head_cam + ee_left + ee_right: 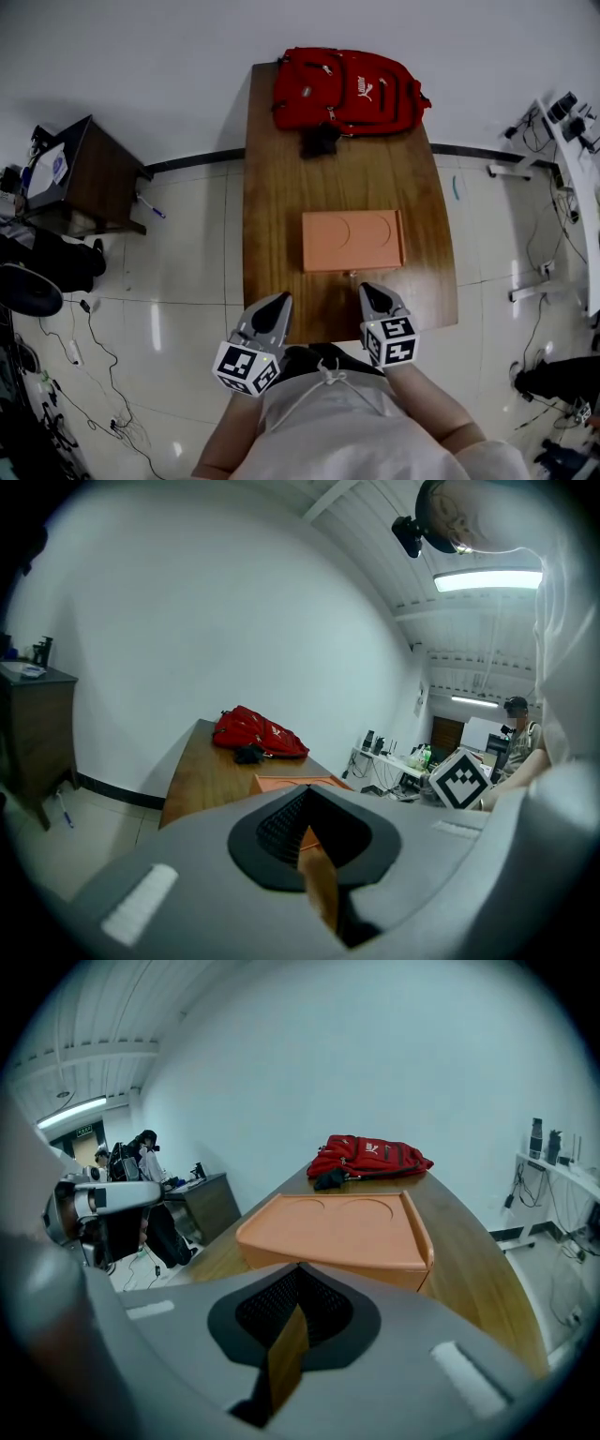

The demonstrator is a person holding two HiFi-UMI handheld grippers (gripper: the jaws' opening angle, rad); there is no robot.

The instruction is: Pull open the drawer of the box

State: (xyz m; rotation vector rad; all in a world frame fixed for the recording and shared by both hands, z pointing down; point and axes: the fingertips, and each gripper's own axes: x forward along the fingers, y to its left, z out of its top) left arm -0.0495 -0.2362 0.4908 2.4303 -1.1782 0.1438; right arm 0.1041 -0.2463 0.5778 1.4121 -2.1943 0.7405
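An orange box [352, 241] lies flat in the middle of the wooden table [281, 206], with two round recesses in its lid. Its near side faces me and looks closed. The same box [337, 1227] fills the middle of the right gripper view, and only its edge [291, 783] shows in the left gripper view. My left gripper [278, 302] hovers at the table's front edge, left of the box, shut with nothing in it. My right gripper [370, 291] sits just in front of the box's near side, shut and empty, not touching it.
A red backpack [347, 91] and a small black item [320, 141] lie at the table's far end. A dark cabinet [94, 173] stands on the floor to the left, and a white desk [577, 178] to the right. Cables trail over the floor.
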